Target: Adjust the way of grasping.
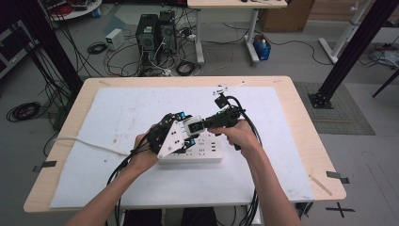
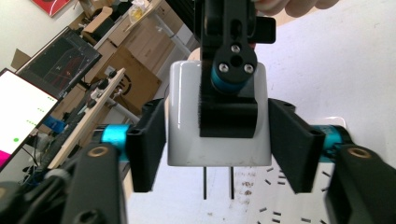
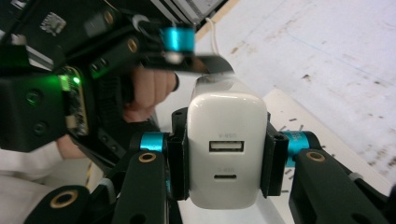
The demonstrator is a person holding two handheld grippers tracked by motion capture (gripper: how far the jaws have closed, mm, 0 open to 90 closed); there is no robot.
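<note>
Charger (image 3: pixel 227 151) — clamped by right tongs (image 3: pixel 227 154); left tongs (image 2: pixel 217 151) open around it, above power strip (image 1: pixel 207 153).

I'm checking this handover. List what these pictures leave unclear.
- High view: the charger is largely hidden by both grippers.
- Left gripper view: whether the left gripper touches it; gaps show beside both pads.
- Right gripper view: port lettering too small.
- High view: power strip sockets partly covered by hands.

Lab, computer towers (image 1: pixel 156 30), floor cables (image 1: pixel 23 111)
</note>
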